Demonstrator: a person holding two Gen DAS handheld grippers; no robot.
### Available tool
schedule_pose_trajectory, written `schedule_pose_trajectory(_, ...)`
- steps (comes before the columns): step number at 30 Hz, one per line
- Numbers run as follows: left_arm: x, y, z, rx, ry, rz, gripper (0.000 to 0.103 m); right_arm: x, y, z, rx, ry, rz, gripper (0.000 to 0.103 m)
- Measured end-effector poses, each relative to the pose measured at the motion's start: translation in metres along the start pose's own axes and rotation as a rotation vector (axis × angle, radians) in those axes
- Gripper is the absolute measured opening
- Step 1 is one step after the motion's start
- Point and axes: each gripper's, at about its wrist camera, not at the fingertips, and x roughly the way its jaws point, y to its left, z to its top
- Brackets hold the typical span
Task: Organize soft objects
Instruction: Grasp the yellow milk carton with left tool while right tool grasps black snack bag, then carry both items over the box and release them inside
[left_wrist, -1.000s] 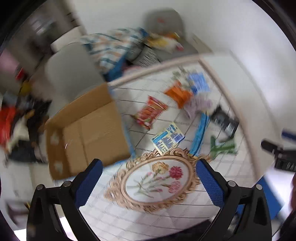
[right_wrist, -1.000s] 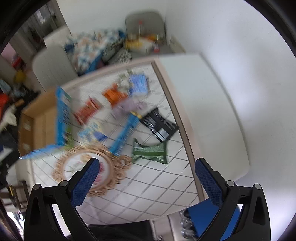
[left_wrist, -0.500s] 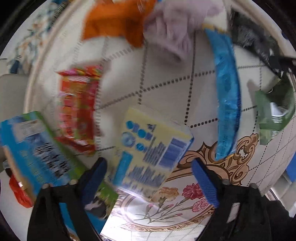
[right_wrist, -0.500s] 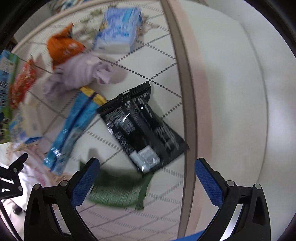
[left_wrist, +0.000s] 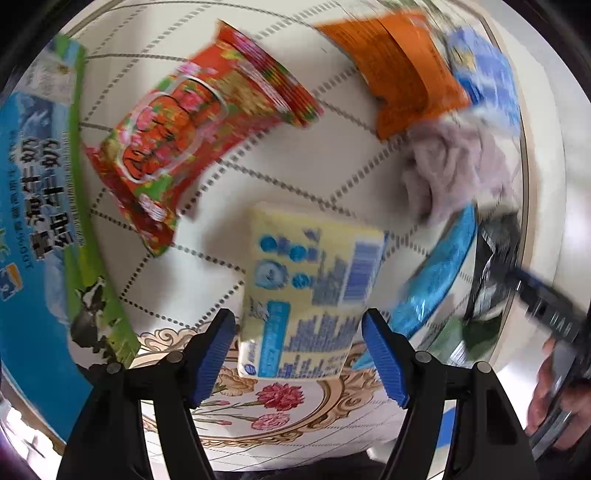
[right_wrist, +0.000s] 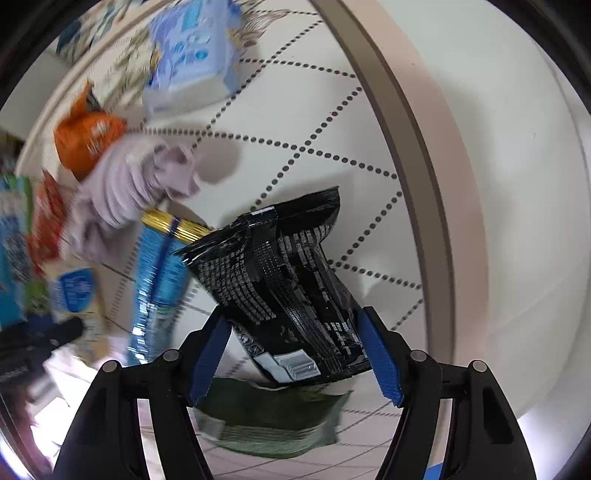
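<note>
Presently both tongs spread wide, nothing held. Left tongs (left_wrist: 299, 354) straddle yellow tissue pack (left_wrist: 310, 295) at 6 o'clock on worktop (left_wrist: 295, 155); right tongs (right_wrist: 291, 354) straddle black pouch (right_wrist: 284, 291). Step judged: grasp approach. Next: lower, close squarely on each.

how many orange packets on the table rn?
1. The orange packet lies at the far side of the table, beside the lilac cloth; also seen from the right wrist. More may sit out of frame.
</note>
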Motion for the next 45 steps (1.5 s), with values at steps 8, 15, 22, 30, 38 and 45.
schedule_pose_trajectory(8,0.028,-0.034,-0.011,0.113,-0.045,0.121,0.062,0.004,0.002,-0.002,0.002,-0.024,-0.043,0.076)
schedule_pose_trajectory(15,0.008,-0.032,-0.032,0.087,-0.104,0.084,0.061,0.005,0.011,-0.019,0.031,-0.072,-0.064,0.075)
schedule_pose_trajectory(22,0.031,-0.03,-0.019,0.055,-0.125,0.075,0.061,0.017,0.032,-0.033,-0.049,-0.045,-0.143,0.057)
schedule_pose_trajectory(30,-0.002,-0.005,-0.036,0.03,-0.171,0.062,0.061,0.002,0.02,-0.055,0.025,-0.063,-0.082,0.05)
schedule_pose_trajectory(38,-0.082,0.015,-0.078,0.046,-0.323,-0.004,0.061,-0.06,0.028,-0.089,-0.004,-0.183,-0.014,0.049)
schedule_pose_trajectory(45,-0.189,0.064,-0.128,-0.005,-0.486,-0.054,0.061,-0.151,0.108,-0.098,-0.164,-0.29,0.107,0.049)
